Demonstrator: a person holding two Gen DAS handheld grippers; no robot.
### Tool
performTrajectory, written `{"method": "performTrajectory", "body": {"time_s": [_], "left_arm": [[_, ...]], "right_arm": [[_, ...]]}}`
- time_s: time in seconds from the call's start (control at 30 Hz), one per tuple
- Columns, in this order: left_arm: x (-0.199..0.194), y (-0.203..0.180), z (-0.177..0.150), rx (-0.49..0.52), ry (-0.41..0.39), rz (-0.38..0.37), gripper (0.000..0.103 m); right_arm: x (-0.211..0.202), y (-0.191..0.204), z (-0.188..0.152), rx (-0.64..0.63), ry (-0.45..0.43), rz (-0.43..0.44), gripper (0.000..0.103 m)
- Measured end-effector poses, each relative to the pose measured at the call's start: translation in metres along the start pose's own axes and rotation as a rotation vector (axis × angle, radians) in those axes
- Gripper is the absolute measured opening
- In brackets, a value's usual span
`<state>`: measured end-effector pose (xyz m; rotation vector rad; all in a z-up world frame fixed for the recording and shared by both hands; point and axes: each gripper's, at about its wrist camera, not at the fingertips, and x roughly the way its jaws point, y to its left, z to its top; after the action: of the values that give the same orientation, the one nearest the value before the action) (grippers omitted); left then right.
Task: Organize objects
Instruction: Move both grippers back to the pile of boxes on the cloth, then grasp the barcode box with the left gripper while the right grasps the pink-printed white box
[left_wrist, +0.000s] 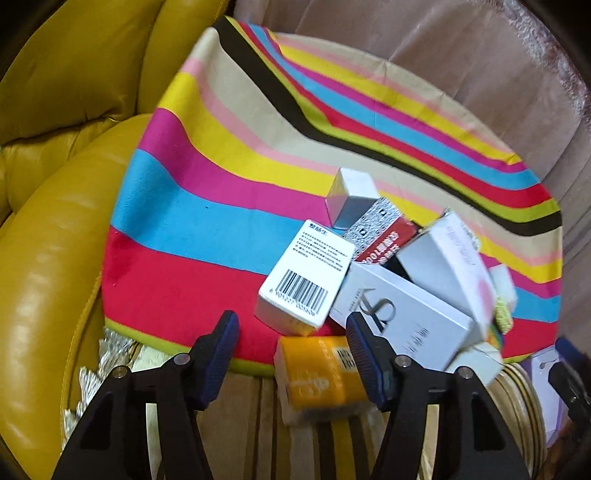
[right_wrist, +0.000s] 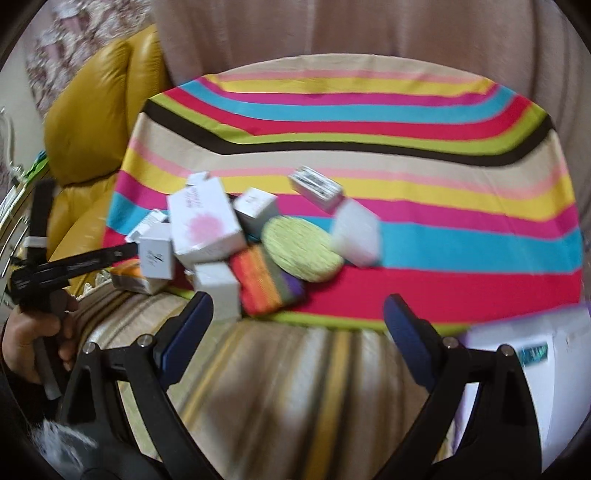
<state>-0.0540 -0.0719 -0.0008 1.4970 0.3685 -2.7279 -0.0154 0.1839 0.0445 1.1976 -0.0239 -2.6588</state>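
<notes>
The left gripper (left_wrist: 291, 332), fingers spread wide and empty, hangs just short of the orange box (left_wrist: 317, 373) at the near edge of the striped cloth (left_wrist: 207, 206), while the right gripper (right_wrist: 297, 314), equally wide and empty, sits farther from the pile.

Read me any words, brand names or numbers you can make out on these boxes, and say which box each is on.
"VS": large monogram on the white box beside the left tool; small print beneath it blurred.
Barcode box: Chinese heading, text and barcode digits too small to read.
Red and patterned box: white lettering blurred.
Orange box: print blurred.
Pink-flower box: lettering blurred.
</notes>
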Motion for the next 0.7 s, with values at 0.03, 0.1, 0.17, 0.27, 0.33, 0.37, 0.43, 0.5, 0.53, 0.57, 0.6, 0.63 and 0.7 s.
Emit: {"method": "performTrajectory", "body": {"time_s": [0.03, 0.1, 0.17, 0.27, 0.33, 0.37, 0.43, 0.5, 0.53, 0.57, 0.6, 0.63, 0.7], "left_arm": [[0.004, -0.001, 0.003, 0.008, 0.006, 0.014, 0.061], [0.008, -0.001, 0.006, 0.020, 0.012, 0.027, 0.061], [0.013, -0.003, 0.010, 0.036, 0.019, 0.037, 0.058], [0.021, -0.005, 0.014, 0.054, 0.039, 0.040, 0.045], [0.025, -0.006, 0.015, 0.063, 0.042, 0.047, 0.043], [0.025, -0.007, 0.015, 0.066, 0.039, 0.048, 0.043], [0.024, -0.008, 0.015, 0.068, 0.032, 0.052, 0.043], [0.023, -0.007, 0.013, 0.064, 0.024, 0.055, 0.042], [0.021, -0.006, 0.011, 0.061, 0.017, 0.057, 0.042], [0.020, -0.006, 0.011, 0.059, 0.010, 0.058, 0.042], [0.018, -0.005, 0.010, 0.057, 0.001, 0.059, 0.042], [0.015, -0.005, 0.008, 0.052, -0.012, 0.062, 0.042], [0.014, -0.004, 0.008, 0.048, -0.027, 0.064, 0.042]], "right_arm": [[0.005, 0.007, 0.004, -0.029, -0.005, 0.002, 0.095], [0.013, 0.016, 0.011, -0.069, -0.007, 0.019, 0.095], [0.023, 0.026, 0.016, -0.113, -0.002, 0.038, 0.095], [0.037, 0.039, 0.023, -0.178, 0.009, 0.058, 0.095], [0.045, 0.045, 0.027, -0.206, 0.010, 0.068, 0.095], [0.048, 0.048, 0.029, -0.219, 0.009, 0.068, 0.095], [0.055, 0.054, 0.031, -0.250, 0.011, 0.066, 0.095], [0.062, 0.060, 0.033, -0.281, 0.014, 0.074, 0.095], [0.064, 0.063, 0.034, -0.288, 0.016, 0.077, 0.095], [0.068, 0.066, 0.035, -0.295, 0.019, 0.075, 0.095], [0.071, 0.068, 0.037, -0.297, 0.019, 0.074, 0.095], [0.074, 0.070, 0.038, -0.299, 0.021, 0.078, 0.095], [0.080, 0.073, 0.041, -0.308, 0.022, 0.081, 0.095]]}}
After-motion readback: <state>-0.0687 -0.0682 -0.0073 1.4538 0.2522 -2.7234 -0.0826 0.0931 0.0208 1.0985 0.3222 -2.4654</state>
